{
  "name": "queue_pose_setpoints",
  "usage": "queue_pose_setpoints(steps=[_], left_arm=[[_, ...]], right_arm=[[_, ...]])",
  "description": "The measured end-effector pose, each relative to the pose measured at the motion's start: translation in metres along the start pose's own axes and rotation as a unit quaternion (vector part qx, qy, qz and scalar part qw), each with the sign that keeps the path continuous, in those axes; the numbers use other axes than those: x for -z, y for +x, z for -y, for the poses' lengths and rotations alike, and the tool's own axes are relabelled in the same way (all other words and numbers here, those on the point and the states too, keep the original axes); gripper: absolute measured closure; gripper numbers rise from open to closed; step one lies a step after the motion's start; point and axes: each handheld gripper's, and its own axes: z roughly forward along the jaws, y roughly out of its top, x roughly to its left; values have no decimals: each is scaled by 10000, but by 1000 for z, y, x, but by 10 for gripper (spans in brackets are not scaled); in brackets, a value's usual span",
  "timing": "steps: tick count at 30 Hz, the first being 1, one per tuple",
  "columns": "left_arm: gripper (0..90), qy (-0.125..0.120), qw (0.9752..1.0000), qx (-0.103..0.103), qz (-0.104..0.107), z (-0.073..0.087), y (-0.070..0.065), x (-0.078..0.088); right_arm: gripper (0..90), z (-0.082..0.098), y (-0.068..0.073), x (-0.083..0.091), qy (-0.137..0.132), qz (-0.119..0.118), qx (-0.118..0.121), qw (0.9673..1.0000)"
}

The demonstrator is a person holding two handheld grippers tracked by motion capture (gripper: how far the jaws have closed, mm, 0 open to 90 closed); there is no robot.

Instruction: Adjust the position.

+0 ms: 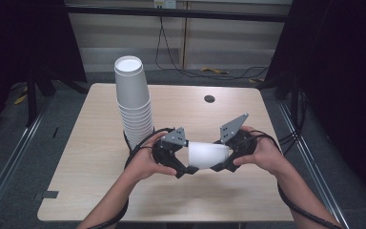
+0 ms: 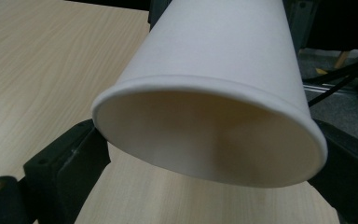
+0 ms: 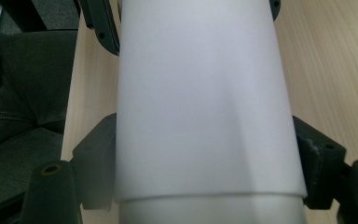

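High view, looking down on a pale wooden table (image 1: 90,181). Near its middle, toward the near edge, one white paper cup (image 1: 208,155) lying on its side, stretched left to right between two black grippers. At the cup's left end, the left gripper (image 1: 183,160), wrapped in the person's left hand (image 1: 145,162). At the cup's right end, the right gripper (image 1: 221,160), wrapped in the right hand (image 1: 262,155). Bare forearms coming in from the near edge, with a black cable trailing along each.

Farther back and to the left, just beyond the left hand, a tall stack of white paper cups (image 1: 134,100), upside down, standing on the table. On the far side of the tabletop, right of the stack, a small dark round hole (image 1: 209,98).

Left gripper view: wide open mouth of the cup facing the camera, with its rim between the two black jaws and one jaw close against each side. Impossible to tell firm pressing from mere flanking here.

Right gripper view: smooth white cup wall running away from the camera between the jaws. Both jaws tight against opposite sides of the wall, clamped on the cup. Wood grain of the table to the right, dark fabric (image 3: 23,93) past the table edge to the left.
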Motion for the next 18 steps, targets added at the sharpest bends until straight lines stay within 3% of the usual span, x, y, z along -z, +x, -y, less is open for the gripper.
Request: queue_pose_setpoints(steps=[13, 18], left_arm=[[45, -145, 9996, 171, 175, 9, 0, 2], [35, -211, 9995, 190, 146, 9, 1, 1]], right_arm=[[232, 12, -3, 5, -219, 53, -129, 9997], [231, 13, -3, 6, -320, 12, -163, 9994]])
